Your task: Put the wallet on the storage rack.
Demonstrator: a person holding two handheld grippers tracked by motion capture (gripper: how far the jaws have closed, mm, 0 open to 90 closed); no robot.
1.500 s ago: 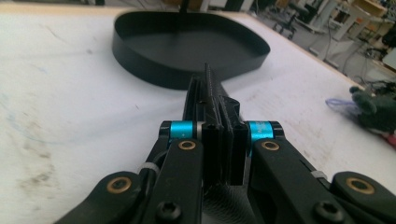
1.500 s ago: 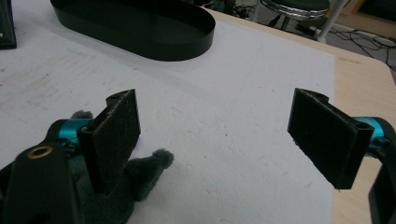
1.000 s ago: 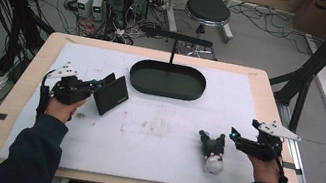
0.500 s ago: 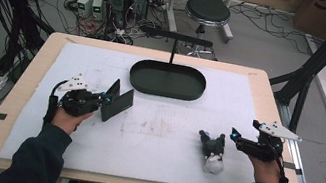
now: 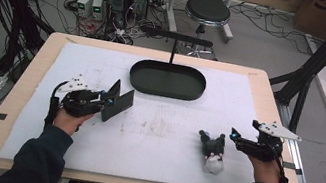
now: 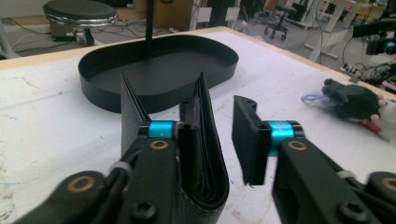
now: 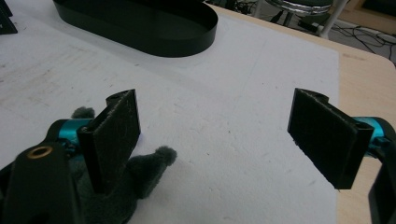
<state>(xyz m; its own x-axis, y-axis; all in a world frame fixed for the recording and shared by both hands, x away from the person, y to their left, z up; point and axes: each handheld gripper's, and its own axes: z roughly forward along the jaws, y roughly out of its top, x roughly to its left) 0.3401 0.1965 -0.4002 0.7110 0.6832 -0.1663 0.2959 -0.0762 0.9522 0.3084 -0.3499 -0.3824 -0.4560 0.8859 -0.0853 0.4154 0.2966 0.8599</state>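
Standing on its folded spine on the white mat [image 5: 45,116], a black wallet [image 6: 205,154] leans against one jaw of the left gripper [image 5: 107,102], whose jaws have just been opening, leaving a gap beside it, likely a release. The black oval tray [image 5: 168,80] lies beyond. The right gripper [image 5: 239,138] rests wide open and empty, just beside a grey plush toy [image 5: 211,151].
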